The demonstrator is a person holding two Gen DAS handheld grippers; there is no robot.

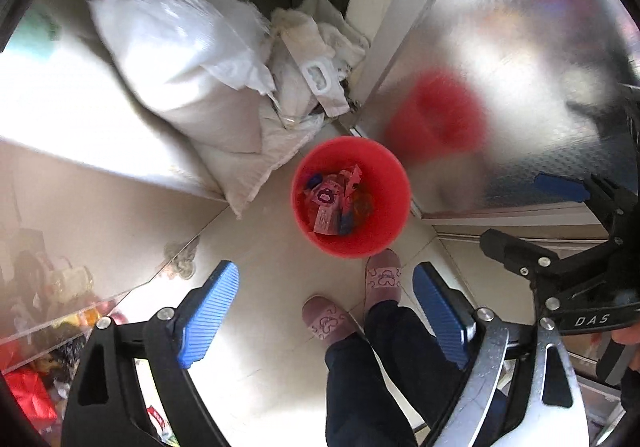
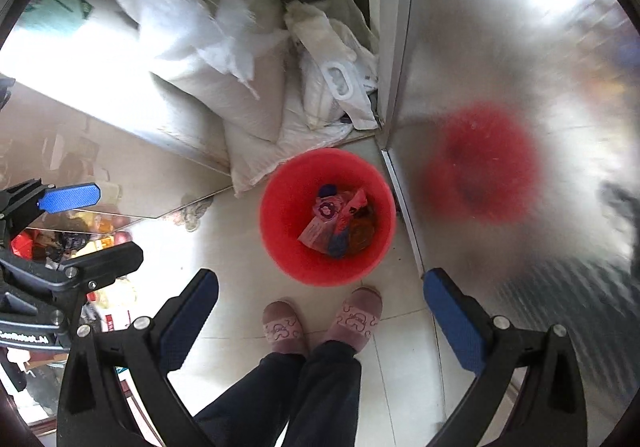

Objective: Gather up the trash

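Observation:
A red bin stands on the tiled floor below both grippers, with pink wrappers and other small trash inside. It also shows in the right wrist view, with the wrappers in it. My left gripper is open and empty, high above the floor in front of the bin. My right gripper is open and empty, also high above the floor. The right gripper shows at the right edge of the left wrist view.
White sacks are piled against the wall behind the bin. A shiny metal cabinet stands to the right and reflects the bin. The person's feet in pink slippers stand just in front of the bin. A cluttered glass shelf is at the left.

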